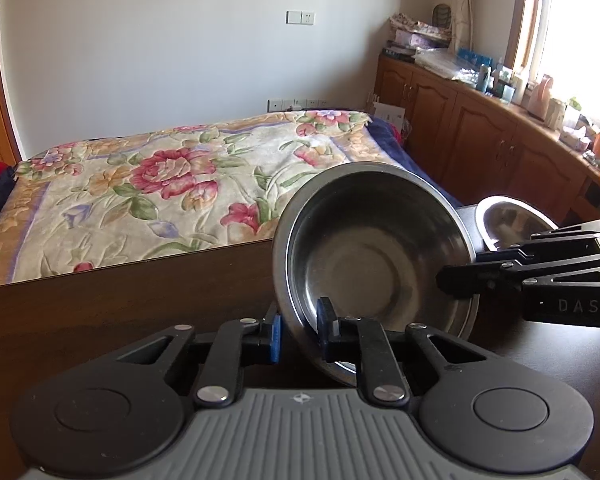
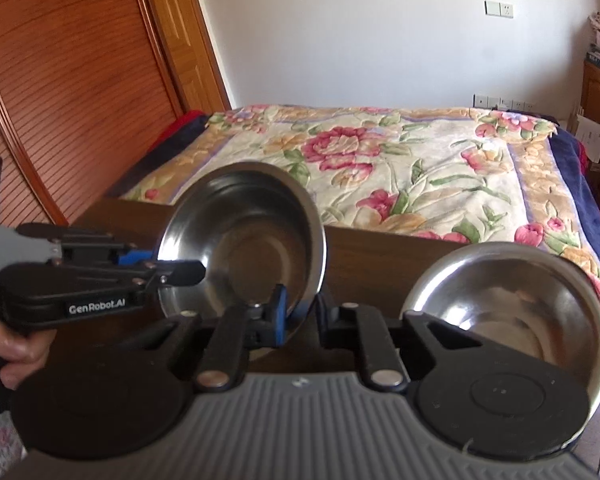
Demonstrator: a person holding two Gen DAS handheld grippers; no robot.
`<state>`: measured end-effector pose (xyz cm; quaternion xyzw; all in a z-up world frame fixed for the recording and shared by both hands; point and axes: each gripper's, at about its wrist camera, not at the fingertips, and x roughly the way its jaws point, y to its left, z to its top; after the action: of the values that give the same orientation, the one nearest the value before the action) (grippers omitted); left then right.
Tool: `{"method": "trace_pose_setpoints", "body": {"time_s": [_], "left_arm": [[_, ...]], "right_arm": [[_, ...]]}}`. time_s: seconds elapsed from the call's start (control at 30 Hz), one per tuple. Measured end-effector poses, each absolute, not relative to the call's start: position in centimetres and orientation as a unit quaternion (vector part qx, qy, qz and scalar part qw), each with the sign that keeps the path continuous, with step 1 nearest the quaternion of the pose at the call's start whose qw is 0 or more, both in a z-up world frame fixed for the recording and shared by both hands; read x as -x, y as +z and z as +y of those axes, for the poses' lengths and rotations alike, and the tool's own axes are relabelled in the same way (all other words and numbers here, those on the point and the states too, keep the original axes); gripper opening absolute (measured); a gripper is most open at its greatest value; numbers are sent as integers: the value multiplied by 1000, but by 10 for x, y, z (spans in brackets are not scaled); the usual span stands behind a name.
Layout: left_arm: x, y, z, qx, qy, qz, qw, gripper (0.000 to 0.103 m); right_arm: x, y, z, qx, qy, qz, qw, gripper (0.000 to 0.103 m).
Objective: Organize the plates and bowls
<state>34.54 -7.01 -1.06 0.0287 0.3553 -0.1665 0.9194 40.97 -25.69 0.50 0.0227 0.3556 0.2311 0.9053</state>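
- My left gripper (image 1: 298,330) has its jaws closed on the near rim of a steel bowl (image 1: 374,256), tilted on edge above the dark wooden counter (image 1: 120,304).
- My right gripper (image 2: 300,312) has its jaws clamped on the same bowl's rim, on the side away from the left one.
- A second steel bowl (image 2: 512,304) sits on the counter just right of the held bowl.
- Behind the counter lies a bed with a floral cover (image 2: 400,160).

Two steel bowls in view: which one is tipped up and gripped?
The left bowl, tilted up on edge with the left gripper and right gripper both on its rim. The right bowl sits ungripped on the dark table.
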Motion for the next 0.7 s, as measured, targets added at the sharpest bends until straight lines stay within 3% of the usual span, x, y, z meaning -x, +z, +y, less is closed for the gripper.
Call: {"method": "trace_pose_setpoints", "body": {"time_s": [0.7], "left_arm": [[-264,56,-87,-50,-200,290,935,18]], "right_arm": [[-347,57,-275,-2,207,289,935,17]]}}
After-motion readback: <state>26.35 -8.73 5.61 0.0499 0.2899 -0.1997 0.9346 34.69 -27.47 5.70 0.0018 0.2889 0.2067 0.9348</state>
